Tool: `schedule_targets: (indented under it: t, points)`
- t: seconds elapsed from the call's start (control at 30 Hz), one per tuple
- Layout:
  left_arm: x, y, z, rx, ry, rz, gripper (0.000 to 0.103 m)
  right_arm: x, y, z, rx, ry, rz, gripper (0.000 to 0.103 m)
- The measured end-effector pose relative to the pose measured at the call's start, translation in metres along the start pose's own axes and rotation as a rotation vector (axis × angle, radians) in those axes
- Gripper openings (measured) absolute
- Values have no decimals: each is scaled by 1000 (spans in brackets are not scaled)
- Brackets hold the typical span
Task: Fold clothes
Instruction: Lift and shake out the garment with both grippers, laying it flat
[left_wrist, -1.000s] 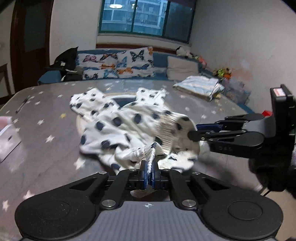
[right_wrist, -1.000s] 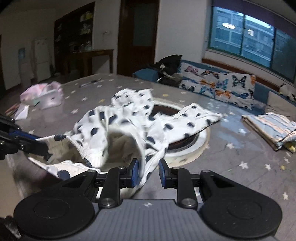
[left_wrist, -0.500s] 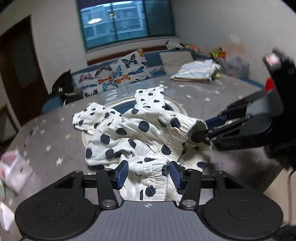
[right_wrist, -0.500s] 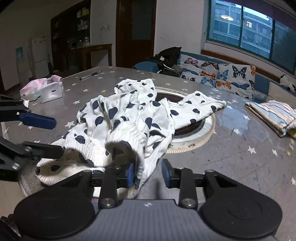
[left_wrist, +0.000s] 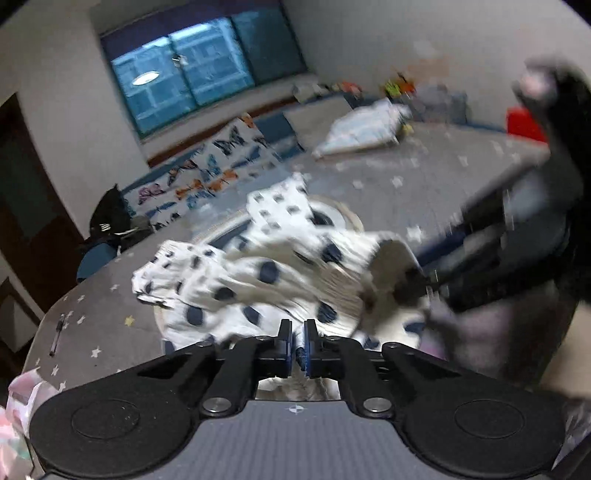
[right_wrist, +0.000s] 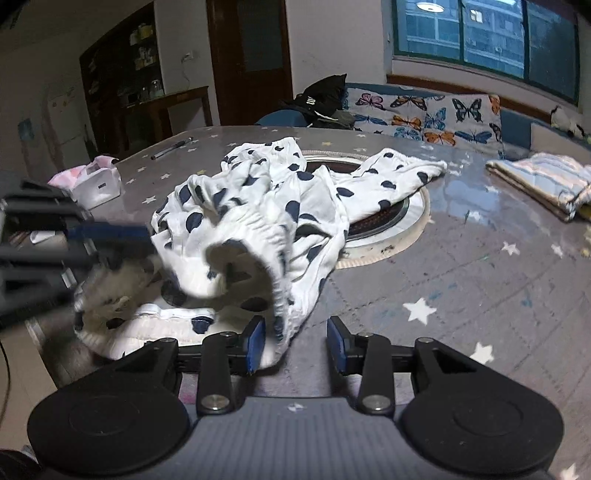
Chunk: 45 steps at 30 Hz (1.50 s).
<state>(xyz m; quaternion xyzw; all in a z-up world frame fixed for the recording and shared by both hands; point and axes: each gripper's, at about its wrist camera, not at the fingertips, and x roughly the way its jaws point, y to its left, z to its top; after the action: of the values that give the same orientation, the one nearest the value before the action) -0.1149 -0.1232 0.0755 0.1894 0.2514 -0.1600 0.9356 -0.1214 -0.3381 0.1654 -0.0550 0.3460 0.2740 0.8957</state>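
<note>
Since half a second ago the left tongs (left_wrist: 298, 341), then spread apart over the cloth, have snapped together, and the right tongs (right_wrist: 295, 341) have widened. Left tongs: pads nearly touching, with a thin edge of white fabric seemingly pinched between them; the view is blurred, so the grip is not certain. Right tongs: jaws opening, a moderate gap, with the elastic hem of the polka-dot garment (right_wrist: 266, 221) hanging against the left pad and clear of the right one.

The garment, white with dark blue dots, lies crumpled on the grey star-patterned table (right_wrist: 480, 266), partly draped over the round inset hob (right_wrist: 391, 221) at the table's centre. Beyond the hob, to its right, sits a folded striped cloth (right_wrist: 543, 181). Left of the garment: a pink-and-white box (right_wrist: 94, 181) and a pen (right_wrist: 171, 147).
</note>
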Motion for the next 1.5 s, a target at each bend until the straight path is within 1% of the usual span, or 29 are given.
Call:
schedule_targets:
  t: [0.1,0.3,0.37,0.4,0.43,0.5,0.53,0.6,0.67,0.7,0.77,0.87,0.9,0.93,1.0,1.13,1.2,1.23,1.33,1.5]
  points:
    - [-12,19,7,-106,-42,26,4,1,6,-3,-2,-4,-10,37]
    - [-35,47,3,-233,-78,107,4,-2,14,-7,-19,-6,-34,36]
    - [-42,54,-2,-273,-79,130,4,-4,16,-8,-19,-8,-44,32]
    - [-45,57,-5,-291,-77,141,4,-6,17,-9,-31,-14,-56,26]
    - [-48,59,-8,-309,-72,141,4,-8,19,-9,-52,-22,-72,15]
    - [-52,61,-13,-329,-57,133,3,-20,26,-9,-112,-56,-128,12]
    - [-54,60,-16,-331,-51,126,3,-26,30,-8,-145,-75,-160,9]
    - [-59,57,-20,-331,-40,111,3,-45,37,-8,-203,-101,-190,9]
    - [-62,55,-25,-342,-13,72,3,-64,44,-8,-260,-124,-213,8]
    - [-62,53,-28,-342,4,55,3,-72,46,-10,-277,-110,-201,8]
    - [-59,47,-35,-320,40,39,3,-86,50,-17,-299,-50,-148,8]
    - [-53,41,-47,-296,107,10,3,-92,56,-33,-341,41,-92,10]
    - [-52,40,-51,-288,125,6,3,-92,57,-38,-351,70,-65,11]
    - [-51,40,-53,-278,141,-6,3,-93,57,-40,-356,90,-41,16]
    - [-51,41,-57,-269,155,-12,3,-96,56,-43,-360,120,3,20]
    - [-56,44,-60,-244,170,-20,4,-104,45,-32,-331,123,71,29]
    - [-59,46,-61,-237,174,-28,6,-107,34,-23,-302,115,84,33]
    - [-61,47,-61,-236,175,-31,7,-107,27,-19,-285,106,79,34]
    - [-68,52,-58,-232,158,-49,8,-104,9,-11,-223,76,50,35]
    - [-68,57,-48,-233,125,-45,8,-75,-10,1,-148,47,6,35]
